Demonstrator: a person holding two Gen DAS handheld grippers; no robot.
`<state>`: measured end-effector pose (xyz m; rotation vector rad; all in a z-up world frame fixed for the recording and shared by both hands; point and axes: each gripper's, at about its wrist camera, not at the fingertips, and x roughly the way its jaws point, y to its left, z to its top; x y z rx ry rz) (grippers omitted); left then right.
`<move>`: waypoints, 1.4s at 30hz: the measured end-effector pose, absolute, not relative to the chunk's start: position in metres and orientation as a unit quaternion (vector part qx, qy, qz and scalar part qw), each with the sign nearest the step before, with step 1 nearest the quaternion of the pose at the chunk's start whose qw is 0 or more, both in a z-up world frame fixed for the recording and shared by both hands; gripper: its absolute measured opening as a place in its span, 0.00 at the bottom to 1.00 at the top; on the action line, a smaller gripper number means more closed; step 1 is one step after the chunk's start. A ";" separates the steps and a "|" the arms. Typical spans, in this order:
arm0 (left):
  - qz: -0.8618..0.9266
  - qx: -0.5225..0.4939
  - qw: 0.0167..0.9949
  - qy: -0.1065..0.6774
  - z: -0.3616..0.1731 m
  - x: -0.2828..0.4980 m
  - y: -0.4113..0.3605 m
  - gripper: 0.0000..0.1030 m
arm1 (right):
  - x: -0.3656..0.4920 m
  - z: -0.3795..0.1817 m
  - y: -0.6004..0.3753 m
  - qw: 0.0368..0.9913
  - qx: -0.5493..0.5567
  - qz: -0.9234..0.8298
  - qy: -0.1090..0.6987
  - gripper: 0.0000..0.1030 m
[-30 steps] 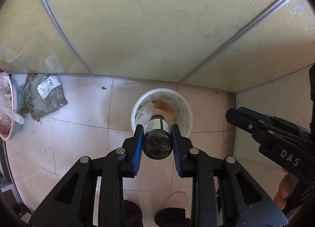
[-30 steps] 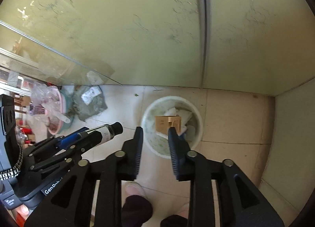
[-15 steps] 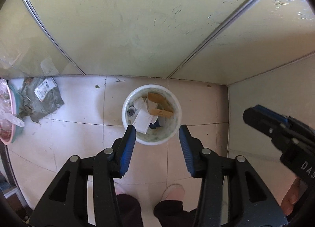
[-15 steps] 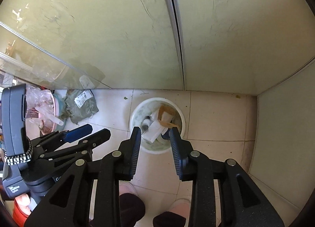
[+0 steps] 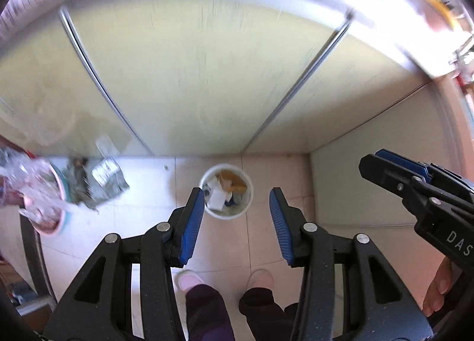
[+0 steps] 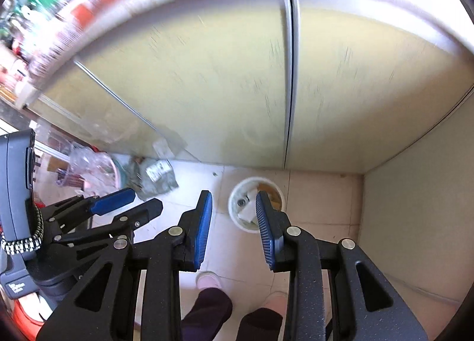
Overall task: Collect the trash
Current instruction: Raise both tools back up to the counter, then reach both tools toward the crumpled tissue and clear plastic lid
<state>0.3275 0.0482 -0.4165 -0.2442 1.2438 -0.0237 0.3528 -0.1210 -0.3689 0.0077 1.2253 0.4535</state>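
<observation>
Left wrist view: the left hand-held gripper [image 5: 237,216] hangs high above the white bin [image 5: 226,191], its blue pads apart with nothing between them. The right hand-held gripper [image 6: 234,219] is likewise empty, its pads parted.

Progress: judged from the scene, one deposit is complete. The bin stands on the tiled floor [image 5: 142,193] against the pale cabinet doors [image 5: 192,80] and holds white paper, a brown cardboard piece and a small dark bottle near its left wall. It appears partly filled.

Outstanding: a crumpled grey-green bag [image 5: 97,181] lies on the floor well to the left of the bin, uncollected. Further left of the bin sits a pink basin [image 5: 59,216] holding clear plastic; blur prevents closer identification. The person's feet stand just below the bin.
</observation>
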 end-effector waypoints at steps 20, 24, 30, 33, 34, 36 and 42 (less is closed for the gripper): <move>-0.028 -0.039 0.939 0.342 -0.090 0.266 0.101 0.73 | 0.278 -0.078 -0.111 0.935 0.036 0.132 0.326 0.71; -0.020 -0.040 0.949 0.312 -0.066 0.267 0.107 0.89 | 0.280 -0.054 -0.107 0.947 0.029 0.130 0.292 0.78; 0.004 -0.041 0.957 0.287 -0.049 0.292 0.115 0.93 | 0.302 -0.033 -0.097 0.957 0.021 0.140 0.253 0.84; 0.023 -0.044 0.957 0.285 -0.048 0.316 0.119 0.93 | 0.322 -0.031 -0.092 0.957 0.019 0.156 0.243 0.84; 0.032 -0.045 0.957 0.284 -0.046 0.328 0.120 0.93 | 0.331 -0.030 -0.091 0.956 0.019 0.163 0.242 0.84; 0.046 -0.050 0.957 0.281 -0.044 0.344 0.121 0.93 | 0.351 -0.027 -0.089 0.954 0.019 0.178 0.242 0.84; 0.089 -0.080 0.955 0.273 -0.035 0.399 0.130 0.93 | 0.412 -0.020 -0.086 0.944 0.004 0.218 0.246 0.84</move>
